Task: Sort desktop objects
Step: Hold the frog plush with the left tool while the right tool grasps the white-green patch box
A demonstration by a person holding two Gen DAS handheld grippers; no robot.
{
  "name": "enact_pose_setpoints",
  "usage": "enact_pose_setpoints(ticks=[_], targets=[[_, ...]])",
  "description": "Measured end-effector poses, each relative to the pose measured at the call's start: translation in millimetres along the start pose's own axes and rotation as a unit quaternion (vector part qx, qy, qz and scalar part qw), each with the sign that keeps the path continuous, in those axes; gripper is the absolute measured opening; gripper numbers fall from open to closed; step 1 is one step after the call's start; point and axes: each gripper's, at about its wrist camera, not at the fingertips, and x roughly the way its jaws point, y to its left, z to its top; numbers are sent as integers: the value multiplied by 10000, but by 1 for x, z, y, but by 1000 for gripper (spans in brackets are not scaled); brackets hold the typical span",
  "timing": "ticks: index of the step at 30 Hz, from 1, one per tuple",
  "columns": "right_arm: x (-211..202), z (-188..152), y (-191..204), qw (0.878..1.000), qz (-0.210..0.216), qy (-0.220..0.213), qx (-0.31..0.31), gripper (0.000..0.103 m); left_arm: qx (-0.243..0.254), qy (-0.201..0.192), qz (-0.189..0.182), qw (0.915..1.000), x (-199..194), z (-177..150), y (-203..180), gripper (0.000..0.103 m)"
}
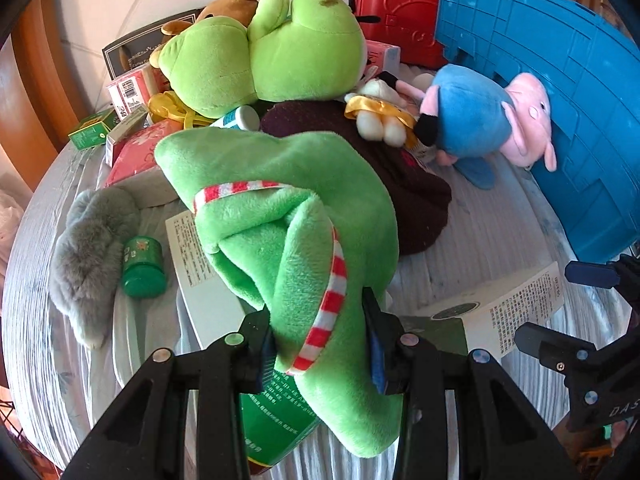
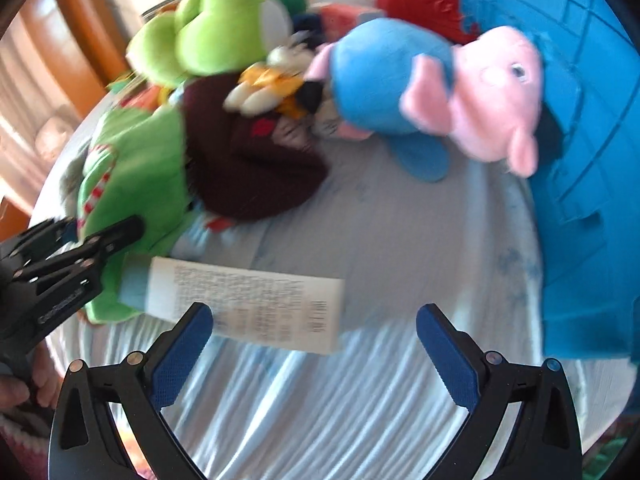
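Beside the blue crate, left claw clamps green plush; right claw gapes over bare cloth.

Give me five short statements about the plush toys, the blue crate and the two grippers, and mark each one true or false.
1. The left gripper is shut on the green plush with the striped ribbon. True.
2. The right gripper holds the white box. False: its fingers are spread open and hold nothing; the box lies ahead of them.
3. The pink pig plush in blue lies against the blue crate. True.
4. The green jar lies inside the blue crate. False: it lies on the cloth beside the grey furry item.
5. The dark maroon knit item hangs from the right gripper. False: it lies on the table among the plush toys.
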Motion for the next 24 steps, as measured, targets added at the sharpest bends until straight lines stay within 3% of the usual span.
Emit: enact_pose_setpoints(ticks=[5, 9, 16, 20, 24], targets=[[-6, -29, -6, 9989, -423, 138, 145, 103, -88, 42, -108, 9999, -11, -19, -4, 36], [-5, -39, -34, 9953, -913, 217, 238, 103, -129, 83, -240, 9996, -19, -35, -35, 36], [-5, -41, -44, 9990, -321, 140, 278, 103, -169, 230, -272, 9992, -24, -58, -84, 36], [12, -45, -38, 9985, -232, 254, 420, 103, -176, 219, -61, 9996, -21, -56, -84, 36], [21, -46, -37, 9970, -3, 211, 743, 103, 56, 73, 464, 9989, -10, -45, -73, 36]])
